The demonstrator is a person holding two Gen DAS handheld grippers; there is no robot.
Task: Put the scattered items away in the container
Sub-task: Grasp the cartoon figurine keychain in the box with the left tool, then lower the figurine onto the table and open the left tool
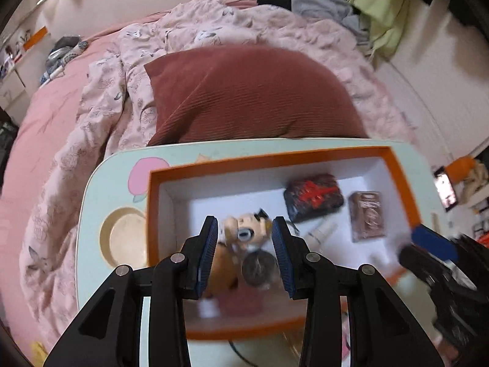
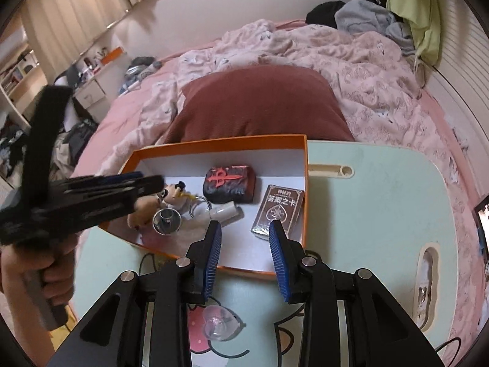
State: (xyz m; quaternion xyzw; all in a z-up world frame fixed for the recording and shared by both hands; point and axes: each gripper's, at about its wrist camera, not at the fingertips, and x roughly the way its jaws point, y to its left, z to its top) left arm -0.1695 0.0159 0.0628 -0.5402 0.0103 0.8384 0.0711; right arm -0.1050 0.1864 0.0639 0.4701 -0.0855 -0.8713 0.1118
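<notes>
An orange box (image 1: 275,156) (image 2: 220,142) with a white inside stands on a pale green lap table (image 1: 128,159) (image 2: 382,189). In it lie a dark pouch with a red mark (image 1: 313,195) (image 2: 229,183), a brown card deck (image 1: 366,215) (image 2: 279,211), a small doll figure (image 1: 244,232) (image 2: 174,192), a metal cup (image 1: 258,267) (image 2: 166,218) and a white tube (image 1: 321,232) (image 2: 226,212). My left gripper (image 1: 245,255) (image 2: 134,180) is open and empty above the doll. My right gripper (image 2: 245,258) is open and empty over the box's near wall. A clear heart-shaped piece (image 2: 218,325) lies on the table under it.
The table sits on a bed with a dark red pillow (image 1: 250,91) (image 2: 259,104) and a pink floral quilt (image 1: 101,104) (image 2: 366,70) behind it. Clothes (image 2: 366,15) are piled at the far headboard. A round cup recess (image 1: 122,238) is left of the box.
</notes>
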